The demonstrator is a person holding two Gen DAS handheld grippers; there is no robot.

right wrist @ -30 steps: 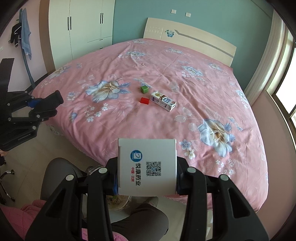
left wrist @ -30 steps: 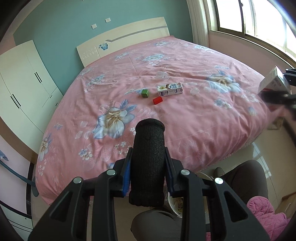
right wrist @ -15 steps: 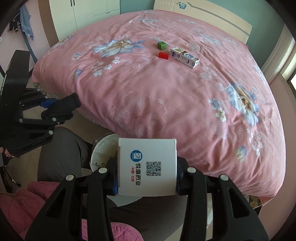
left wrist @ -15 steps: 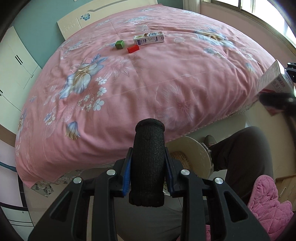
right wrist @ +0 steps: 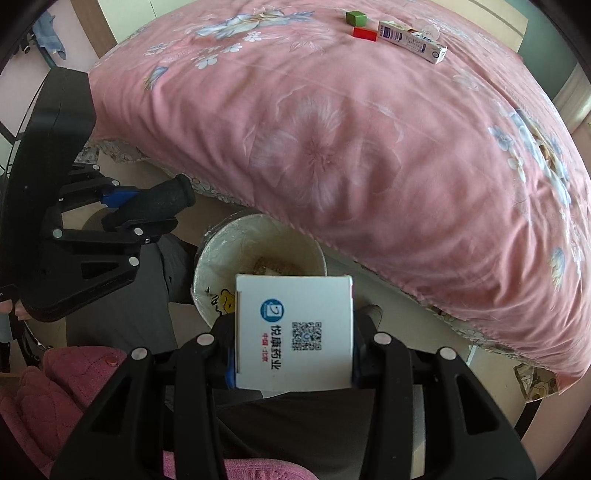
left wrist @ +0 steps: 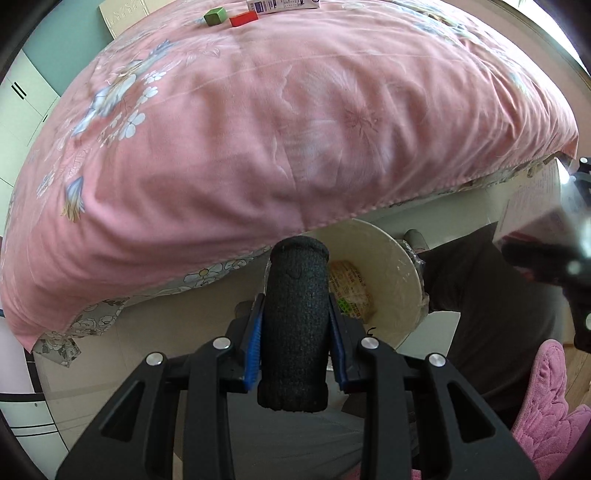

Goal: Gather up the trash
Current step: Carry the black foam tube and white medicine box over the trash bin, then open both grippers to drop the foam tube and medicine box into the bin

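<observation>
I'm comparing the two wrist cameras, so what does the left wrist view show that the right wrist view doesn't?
Only the left wrist view shows the dark knitted roll end-on in the left claw and a printed wrapper clearly inside the bin.

Only the right wrist view shows the front of the white box with its QR code, clamped in the right claw.

Both show the pink bedspread, green block, red block and carton.

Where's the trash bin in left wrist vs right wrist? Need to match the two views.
Left wrist: trash bin sits lower centre-right, just past the dark knit roll held in the left hand-held gripper, below the bed's edge.
Right wrist: trash bin sits centre-left, partly behind the white box held in the right hand-held gripper.
Shared landmark: green block on the pink bedspread.
</observation>
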